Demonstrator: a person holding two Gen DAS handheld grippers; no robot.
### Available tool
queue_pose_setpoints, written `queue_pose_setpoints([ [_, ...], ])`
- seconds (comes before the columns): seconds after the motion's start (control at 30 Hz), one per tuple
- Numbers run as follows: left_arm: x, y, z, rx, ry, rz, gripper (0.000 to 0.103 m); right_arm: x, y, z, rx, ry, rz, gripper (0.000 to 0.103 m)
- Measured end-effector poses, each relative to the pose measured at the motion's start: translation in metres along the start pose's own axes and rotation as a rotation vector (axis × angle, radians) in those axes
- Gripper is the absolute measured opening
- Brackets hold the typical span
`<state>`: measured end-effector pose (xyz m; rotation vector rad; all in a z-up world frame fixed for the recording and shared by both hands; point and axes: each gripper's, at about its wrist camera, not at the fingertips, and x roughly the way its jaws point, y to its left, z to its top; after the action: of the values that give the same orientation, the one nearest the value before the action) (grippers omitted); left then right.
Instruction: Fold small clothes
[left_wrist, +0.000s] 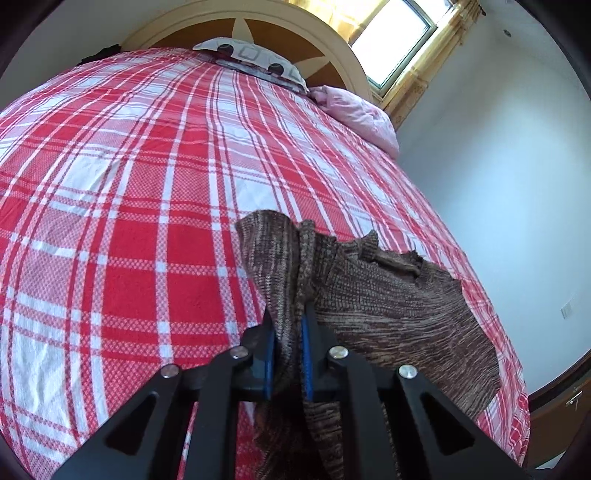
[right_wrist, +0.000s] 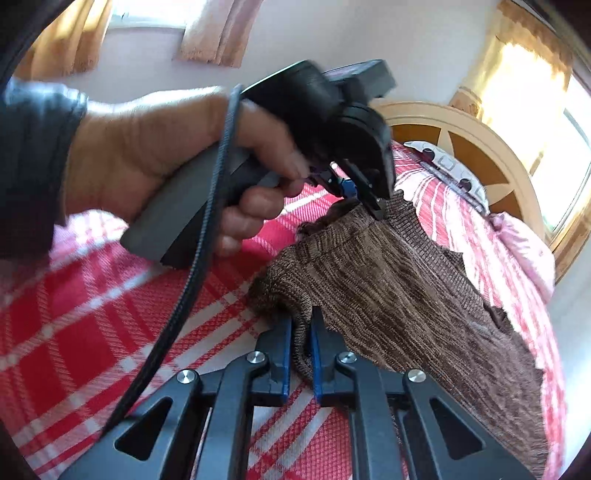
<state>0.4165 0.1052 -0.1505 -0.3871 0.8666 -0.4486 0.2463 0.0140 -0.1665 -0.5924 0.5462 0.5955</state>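
A brown knit garment (left_wrist: 388, 306) is held up over a bed with a red and white plaid sheet (left_wrist: 122, 206). My left gripper (left_wrist: 289, 317) is shut on one edge of it, the cloth pinched between the blue pads. In the right wrist view my right gripper (right_wrist: 301, 325) is shut on another edge of the brown knit garment (right_wrist: 399, 288). The left gripper (right_wrist: 364, 201) shows there too, in the person's hand, clamped on the garment's far upper edge. The garment hangs stretched between the two grippers, its lower part draping toward the sheet.
A patterned pillow (left_wrist: 255, 61) and a pink bundle of bedding (left_wrist: 362, 110) lie at the head of the bed by a round headboard (left_wrist: 332, 48). A window with yellow curtains (left_wrist: 399, 40) is behind. A pale wall (left_wrist: 498, 177) runs along the bed's right side.
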Motion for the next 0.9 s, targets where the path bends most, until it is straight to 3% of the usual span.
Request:
queue_pose_setpoints([
  [0.2, -0.001, 0.007, -0.003, -0.051, 0.017, -0.007, 0.012, -0.013, -0.003, 0.001, 0.016, -0.027, 0.039, 0.008],
  [0.4, -0.012, -0.006, 0.005, -0.093, -0.015, -0.049, 0.012, -0.029, -0.039, -0.001, 0.162, -0.049, 0.114, 0.008],
  [0.9, -0.024, -0.094, 0.030, -0.038, -0.088, -0.128, 0.012, -0.084, -0.131, -0.036, 0.441, -0.159, 0.222, 0.008],
])
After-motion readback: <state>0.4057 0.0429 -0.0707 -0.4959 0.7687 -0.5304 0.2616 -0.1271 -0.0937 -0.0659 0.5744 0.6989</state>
